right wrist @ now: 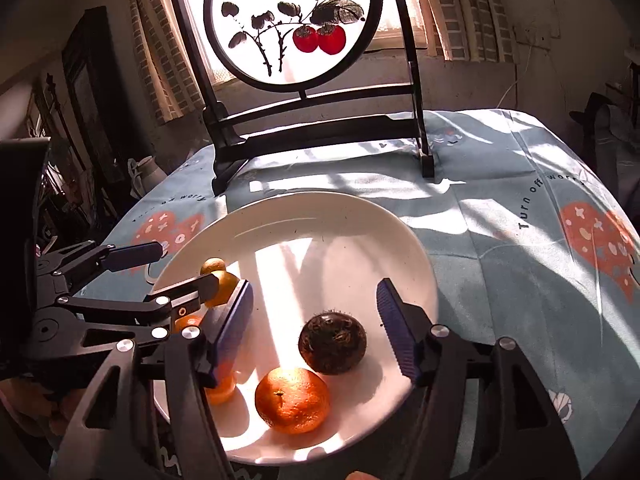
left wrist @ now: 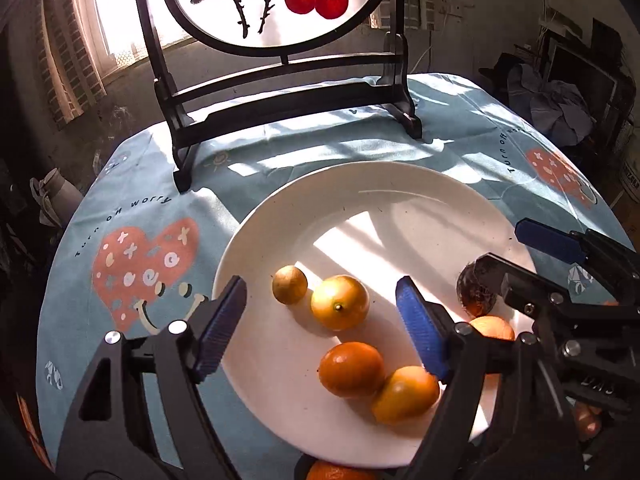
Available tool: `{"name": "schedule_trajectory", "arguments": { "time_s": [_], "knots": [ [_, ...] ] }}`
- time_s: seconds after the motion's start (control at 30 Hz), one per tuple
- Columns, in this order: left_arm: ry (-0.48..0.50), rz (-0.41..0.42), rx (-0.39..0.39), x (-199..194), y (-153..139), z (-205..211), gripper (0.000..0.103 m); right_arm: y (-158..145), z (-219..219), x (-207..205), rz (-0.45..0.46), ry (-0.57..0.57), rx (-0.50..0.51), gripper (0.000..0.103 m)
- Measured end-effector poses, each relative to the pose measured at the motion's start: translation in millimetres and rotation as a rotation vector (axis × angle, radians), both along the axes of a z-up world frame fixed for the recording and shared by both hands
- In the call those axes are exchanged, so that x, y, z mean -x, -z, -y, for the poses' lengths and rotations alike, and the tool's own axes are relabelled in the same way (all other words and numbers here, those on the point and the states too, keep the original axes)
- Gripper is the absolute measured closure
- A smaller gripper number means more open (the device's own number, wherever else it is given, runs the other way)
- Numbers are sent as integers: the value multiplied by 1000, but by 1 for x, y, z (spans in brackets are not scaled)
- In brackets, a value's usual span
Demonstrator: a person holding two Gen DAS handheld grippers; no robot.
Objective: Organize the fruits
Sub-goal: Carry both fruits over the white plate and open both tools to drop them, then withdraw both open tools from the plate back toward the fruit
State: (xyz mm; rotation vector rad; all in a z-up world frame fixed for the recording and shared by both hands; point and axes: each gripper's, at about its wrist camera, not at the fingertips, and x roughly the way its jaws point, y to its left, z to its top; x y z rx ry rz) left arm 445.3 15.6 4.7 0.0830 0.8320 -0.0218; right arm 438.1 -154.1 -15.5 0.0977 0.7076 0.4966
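Fruit sits gathered on the white plate [left wrist: 280, 216] atop the blue tablecloth [left wrist: 132, 184]. Only the left camera shows the small brownish fruit [left wrist: 289, 284] and yellow citrus [left wrist: 339, 302], stem end facing the camera; only the right camera shows the whole dark fruit [right wrist: 332, 342] beside a round orange [right wrist: 292, 400]. Left gripper [left wrist: 320, 320] and right gripper [right wrist: 316, 324] both hang spread, pinching nothing.
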Motion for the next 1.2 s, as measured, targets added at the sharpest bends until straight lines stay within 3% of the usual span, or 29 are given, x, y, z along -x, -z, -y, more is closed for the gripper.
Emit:
{"name": "schedule_trajectory", "arguments": {
  "time_s": [0.07,0.17,0.3,0.4,0.47,0.63,0.77,0.97,1.03,1.2],
  "knots": [
    [-12,31,1,21,-13,-9,16,-8,2,10,11,-7,-16,39],
    [-51,91,-57,61,-24,-21,8,-14,3,32,9,-27,-38,39],
    [-63,148,-73,121,-16,-35,3,-14,6,68,-6,-80,-57,39],
    [-58,131,-64,153,5,-42,3,-7,13,99,-19,-113,-81,39],
    [-83,77,-35,168,21,-48,3,3,20,119,-36,-115,-81,39],
    [-71,23,77,200,36,-55,3,16,39,153,-92,-93,-102,39],
    [-71,-14,85,226,40,-46,3,20,40,189,-101,-102,-27,39],
    [42,-7,119,263,50,-18,3,31,25,244,-57,-119,215,39],
    [60,10,75,267,49,-10,3,36,22,248,-64,-137,229,39],
    [81,3,81,268,50,-8,3,41,12,249,-71,-168,260,44]
  ]
}}
